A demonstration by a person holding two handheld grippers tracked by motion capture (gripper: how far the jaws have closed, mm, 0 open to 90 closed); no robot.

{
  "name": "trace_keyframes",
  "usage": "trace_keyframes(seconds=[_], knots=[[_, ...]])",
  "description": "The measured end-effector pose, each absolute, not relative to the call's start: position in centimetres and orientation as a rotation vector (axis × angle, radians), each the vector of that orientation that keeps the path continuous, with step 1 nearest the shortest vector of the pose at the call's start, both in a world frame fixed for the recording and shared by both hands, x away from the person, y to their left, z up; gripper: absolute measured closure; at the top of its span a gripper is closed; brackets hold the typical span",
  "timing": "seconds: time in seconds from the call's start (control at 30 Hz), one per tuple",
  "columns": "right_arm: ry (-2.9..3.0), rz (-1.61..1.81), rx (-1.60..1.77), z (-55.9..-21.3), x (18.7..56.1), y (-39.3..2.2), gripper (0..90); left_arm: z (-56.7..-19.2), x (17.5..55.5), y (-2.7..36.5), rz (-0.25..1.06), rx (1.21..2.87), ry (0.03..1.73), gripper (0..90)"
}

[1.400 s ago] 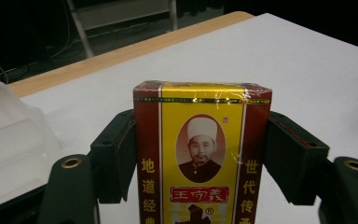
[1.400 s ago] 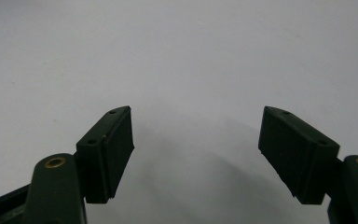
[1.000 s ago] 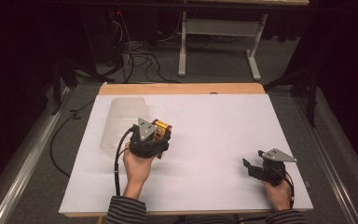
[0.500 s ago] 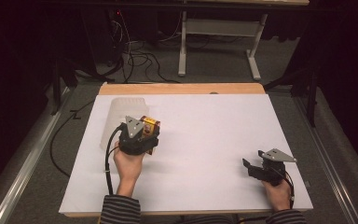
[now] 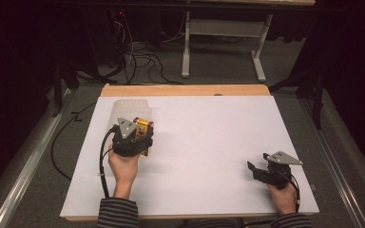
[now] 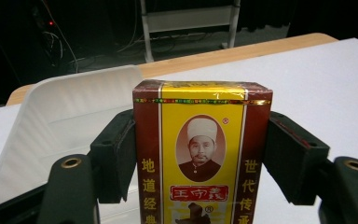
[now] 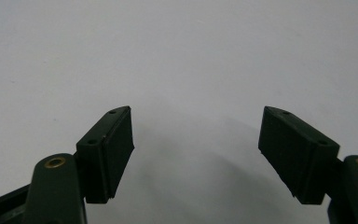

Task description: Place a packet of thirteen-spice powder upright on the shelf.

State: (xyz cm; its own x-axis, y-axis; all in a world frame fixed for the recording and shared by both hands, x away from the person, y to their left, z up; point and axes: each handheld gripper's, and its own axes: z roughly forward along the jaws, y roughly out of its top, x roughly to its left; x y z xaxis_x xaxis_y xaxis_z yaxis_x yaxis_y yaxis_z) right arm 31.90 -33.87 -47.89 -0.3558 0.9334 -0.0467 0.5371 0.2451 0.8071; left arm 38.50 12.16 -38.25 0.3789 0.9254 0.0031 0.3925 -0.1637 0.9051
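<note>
Counter [image 5: 209, 142] comes first: a broad rectangle under a smooth, matt white sheet, with a strip of pale wood showing along its far edge. At its far left corner lies a tray [image 5: 123, 111] of thin, milky, translucent plastic, shallow, with rounded corners and faint ridges down its inner wall.

The left tool [image 5: 140, 137] has shifted since the earlier pictures. A second ago it stood nearer the middle of the sheet, just right of the tray; now it has travelled left and a little away from the person, so that it sits at the tray's near right edge. The box has gone with it. The right tool [image 5: 254, 168] has kept its place near the front right corner, held low over the bare sheet.

The left tool is clamped on the box [image 6: 200, 154], its black padded jaws pressing the two narrow sides. The box stands upright in the grip, with the tray's white hollow just behind it in the left gripper view. It is a small cardboard carton, glossy, with a yellow front panel, dark red side bands, a gold foil strip near the top, an oval portrait and Chinese characters in yellow and red.

The right tool's jaws stand wide apart with nothing between them; they are blunt, black, rubbery blocks with small screw holes.
</note>
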Motion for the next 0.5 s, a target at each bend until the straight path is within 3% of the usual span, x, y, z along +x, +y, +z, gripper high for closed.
trace_keyframes(seconds=[0.5], knots=[[1.99,0.969,1.333,-47.9,31.9,-33.8,26.6,-38.8,38.8,14.0,0.789,1.701,1.233,32.7]])
